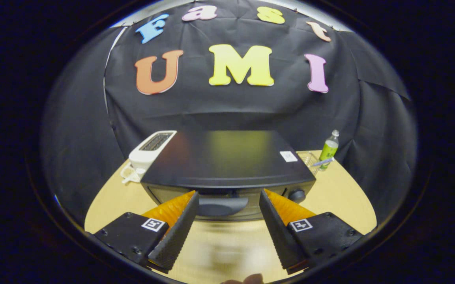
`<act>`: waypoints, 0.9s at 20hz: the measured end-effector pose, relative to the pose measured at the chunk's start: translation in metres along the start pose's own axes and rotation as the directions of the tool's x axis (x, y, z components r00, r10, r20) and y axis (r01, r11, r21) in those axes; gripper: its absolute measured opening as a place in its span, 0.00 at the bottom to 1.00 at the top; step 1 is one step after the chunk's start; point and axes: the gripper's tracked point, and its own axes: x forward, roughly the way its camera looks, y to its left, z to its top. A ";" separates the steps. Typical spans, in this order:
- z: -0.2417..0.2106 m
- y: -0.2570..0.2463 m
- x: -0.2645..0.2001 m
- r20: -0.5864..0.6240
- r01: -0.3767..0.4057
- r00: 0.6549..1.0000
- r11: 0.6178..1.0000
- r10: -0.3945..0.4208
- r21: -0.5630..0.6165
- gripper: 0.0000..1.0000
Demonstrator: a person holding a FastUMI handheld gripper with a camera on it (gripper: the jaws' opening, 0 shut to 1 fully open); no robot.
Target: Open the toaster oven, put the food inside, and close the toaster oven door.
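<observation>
The tongs (229,199) are spread wide and hold nothing, their tips just short of the toaster oven (227,165) and either side of its door handle (222,205). The black oven sits on the wooden table (337,197), door shut. A white slot toaster (150,152) stands against its far left side; a green bottle (328,149) stands off to its right.
</observation>
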 end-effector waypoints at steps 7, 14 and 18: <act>0.103 -0.011 -0.082 0.223 0.009 0.975 0.999 -0.017 0.034 0.99; 0.146 -0.009 -0.167 0.348 0.010 0.938 1.000 -0.006 -0.010 0.99; 0.144 -0.005 -0.200 0.381 -0.005 0.925 1.000 0.010 -0.012 1.00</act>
